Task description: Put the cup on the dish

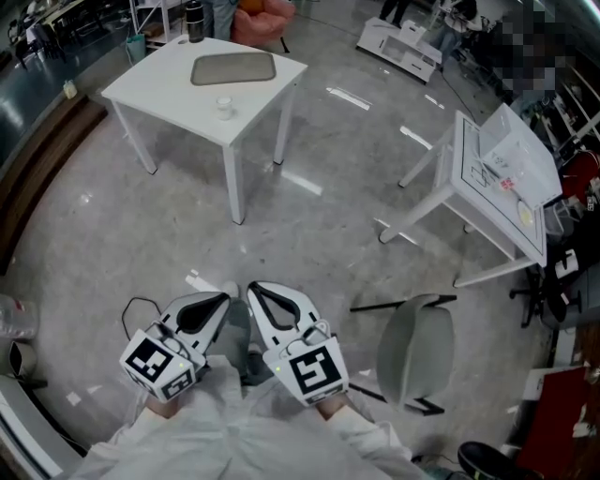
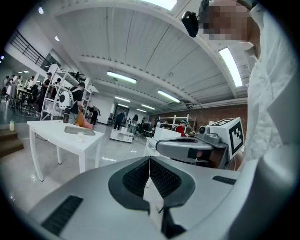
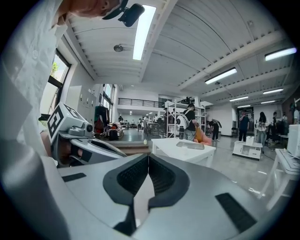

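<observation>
The head view is taking in the whole floor from above: the left gripper (image 1: 223,298) and the right gripper (image 1: 255,291) are being held side by side close to the person's body, tips almost meeting, well apart from the white table (image 1: 159,89) across the floor. From up there the pads are hard to read, but each gripper view is settling it. The left gripper's jaws are pressing pad to pad with nothing between them, and the right gripper's jaws are meeting the same way, empty. Those two views are looking level across the room, so they are bringing in ceiling lights, shelving and people in the background that the head view is missing, while only the head view is showing the grey chair (image 1: 417,349) on the floor to the person's right. The cup (image 1: 224,106) is standing on the white table near the corner closest to the person, near the dish (image 1: 233,67) but apart from it. It is showing as small, pale and squat, sitting upright with its long axis vertical; it is too small to make out more. The dish is lying flat, a grey rounded rectangle with its long side running across the head view. A dark bottle (image 1: 194,21) is standing at the table's far edge.
</observation>
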